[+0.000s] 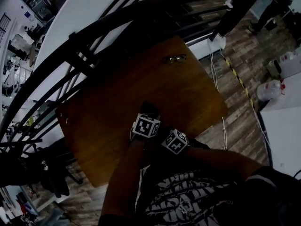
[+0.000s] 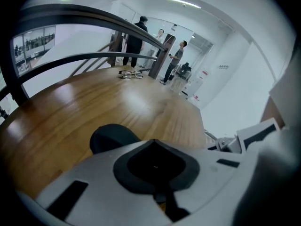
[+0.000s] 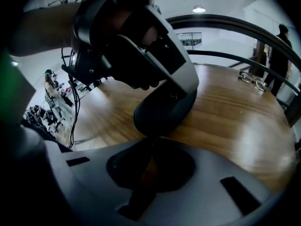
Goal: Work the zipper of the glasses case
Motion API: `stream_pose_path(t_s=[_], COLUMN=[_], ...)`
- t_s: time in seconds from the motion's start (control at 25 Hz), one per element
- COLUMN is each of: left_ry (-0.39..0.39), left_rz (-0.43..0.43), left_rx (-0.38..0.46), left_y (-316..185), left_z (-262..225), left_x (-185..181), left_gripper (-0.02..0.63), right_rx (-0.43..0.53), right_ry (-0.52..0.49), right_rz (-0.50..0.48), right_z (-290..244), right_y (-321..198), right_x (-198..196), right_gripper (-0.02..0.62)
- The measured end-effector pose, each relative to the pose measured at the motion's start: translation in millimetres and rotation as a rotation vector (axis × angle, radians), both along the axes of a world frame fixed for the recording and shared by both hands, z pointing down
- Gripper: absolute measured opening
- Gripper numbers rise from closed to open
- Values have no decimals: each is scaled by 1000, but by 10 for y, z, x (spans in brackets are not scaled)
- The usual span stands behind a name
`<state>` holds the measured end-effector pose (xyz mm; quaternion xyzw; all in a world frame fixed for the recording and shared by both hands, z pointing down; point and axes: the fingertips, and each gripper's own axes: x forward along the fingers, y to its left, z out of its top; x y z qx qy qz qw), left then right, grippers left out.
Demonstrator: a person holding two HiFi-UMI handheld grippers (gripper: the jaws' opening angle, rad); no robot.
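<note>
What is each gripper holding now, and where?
Left gripper pinches the case at its upper end; right gripper meets its lower tip, grip unclear.

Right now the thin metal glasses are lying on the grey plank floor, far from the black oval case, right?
No. The thin metal glasses lie on the brown wooden table, not the floor, far from the black oval case. The head view shows it.
</note>
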<state>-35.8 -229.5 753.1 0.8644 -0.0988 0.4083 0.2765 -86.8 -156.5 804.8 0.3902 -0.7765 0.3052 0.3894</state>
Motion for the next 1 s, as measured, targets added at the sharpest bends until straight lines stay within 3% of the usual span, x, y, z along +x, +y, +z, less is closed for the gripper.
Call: stream_pose_path(t_s=[0.28,0.52,0.84,1.0], left_ry=[-39,-29,-34,-63], left_rz=[32,-5,-26,-24], left_rx=[115,132,130,148], left_y=[15,2,4,-17], left_z=[119,115,93,44], left_x=[-34,-45,-56,-95], left_gripper=[5,5,5,5], right_rx=[71,169,194,211], right_ry=[186,339,338,309], right_rz=[-229,-474,-619,-743], right_z=[37,58,46,26], right_y=[-2,-39,-172,-196], right_x=[144,216,306,267], right_gripper=[9,9,2,2])
